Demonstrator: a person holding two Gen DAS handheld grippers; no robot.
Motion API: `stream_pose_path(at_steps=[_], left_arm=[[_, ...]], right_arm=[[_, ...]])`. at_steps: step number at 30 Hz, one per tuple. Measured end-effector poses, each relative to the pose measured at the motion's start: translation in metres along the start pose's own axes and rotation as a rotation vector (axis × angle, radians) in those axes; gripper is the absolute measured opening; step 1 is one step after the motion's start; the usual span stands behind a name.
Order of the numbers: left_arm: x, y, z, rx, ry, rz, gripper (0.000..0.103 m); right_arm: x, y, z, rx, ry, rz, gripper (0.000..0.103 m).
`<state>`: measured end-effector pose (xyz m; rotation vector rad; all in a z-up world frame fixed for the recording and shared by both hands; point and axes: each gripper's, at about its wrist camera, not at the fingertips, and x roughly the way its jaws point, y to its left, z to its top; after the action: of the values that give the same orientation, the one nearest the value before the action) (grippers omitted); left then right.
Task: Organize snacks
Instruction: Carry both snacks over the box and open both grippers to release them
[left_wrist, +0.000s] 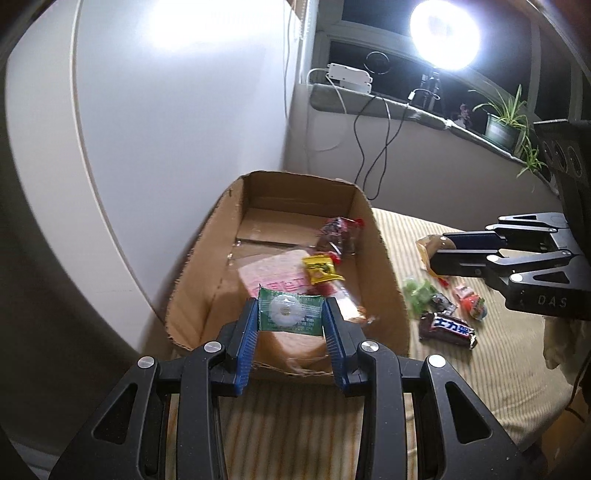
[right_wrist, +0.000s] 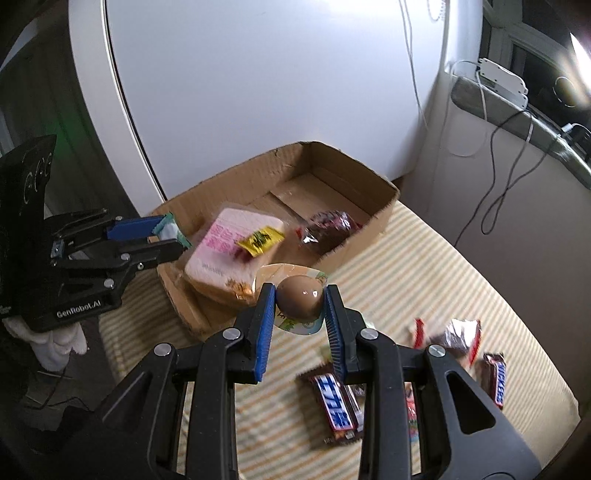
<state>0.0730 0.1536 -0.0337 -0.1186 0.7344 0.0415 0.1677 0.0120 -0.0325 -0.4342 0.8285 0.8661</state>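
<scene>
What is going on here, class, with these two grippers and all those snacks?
A person is sorting snacks into a cardboard box on a striped cloth. The left gripper holds a green packet over the box's near edge; the right gripper holds a packaged brown egg beside the box. Bread and small packets already lie inside. Chocolate bars wait on the cloth.

Print on green sachet (left_wrist: 289, 311) too small to read; bread pack (right_wrist: 225, 254) motion-blurred, its pink lettering illegible; right-wrist fingers (right_wrist: 334, 325) cover part of a Snickers bar (right_wrist: 338, 406); second bar (right_wrist: 495, 380) near the frame's dark edge.
</scene>
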Motion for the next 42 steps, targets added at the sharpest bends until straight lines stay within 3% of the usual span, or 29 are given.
stream_pose_path(at_steps=[16,33,37,39,41,42], left_arm=[[0.018,0.014,0.004,-0.011,0.026,0.016,0.033],[0.025,0.012,0.008,-0.007,0.037,0.03,0.034],[0.024,0.012,0.009,-0.008,0.036,0.037,0.039],[0.023,0.011,0.008,-0.007,0.035,0.038,0.042],[0.022,0.01,0.008,-0.006,0.032,0.041,0.053],[0.021,0.01,0.008,-0.006,0.029,0.042,0.055]], right_arm=[[0.049,0.006,0.024,-0.016,0.055,0.031,0.028],[0.057,0.003,0.025,-0.022,0.057,0.043,0.029],[0.053,0.002,0.025,-0.023,0.047,0.032,0.053],[0.049,0.001,0.024,-0.02,0.038,0.026,0.059],[0.046,0.0,0.024,-0.015,0.032,0.022,0.071],[0.045,-0.001,0.024,-0.011,0.029,0.019,0.071]])
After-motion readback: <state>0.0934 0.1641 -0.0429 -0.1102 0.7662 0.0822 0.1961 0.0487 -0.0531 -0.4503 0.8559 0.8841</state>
